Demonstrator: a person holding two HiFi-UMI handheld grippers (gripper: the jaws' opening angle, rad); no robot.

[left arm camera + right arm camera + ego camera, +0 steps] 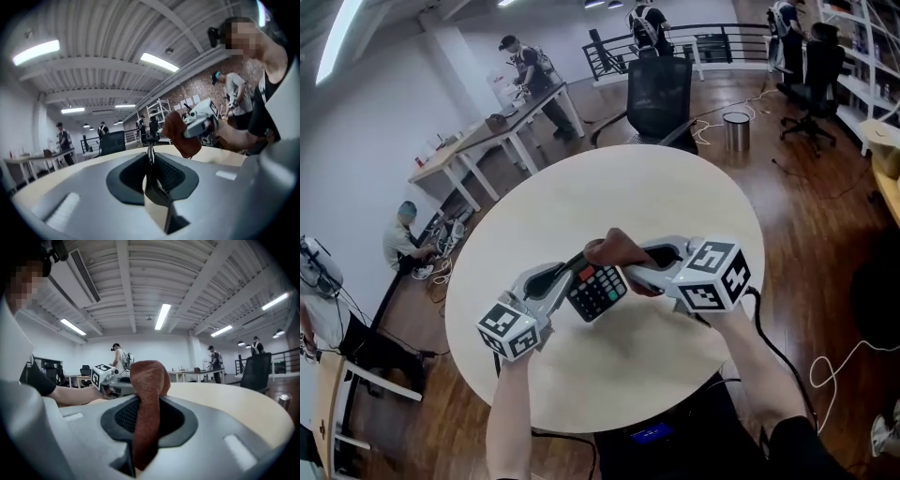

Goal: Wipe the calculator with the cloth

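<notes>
Rough matt cloth (149, 380); plastic calculator (596, 289); smooth matt table (675, 192); glossy wood floor (825, 216).

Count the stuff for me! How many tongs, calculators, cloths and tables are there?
Tongs: 2 (left tongs, right tongs)
Calculator: 1
Cloth: 1
Table: 1
Total: 5
</notes>
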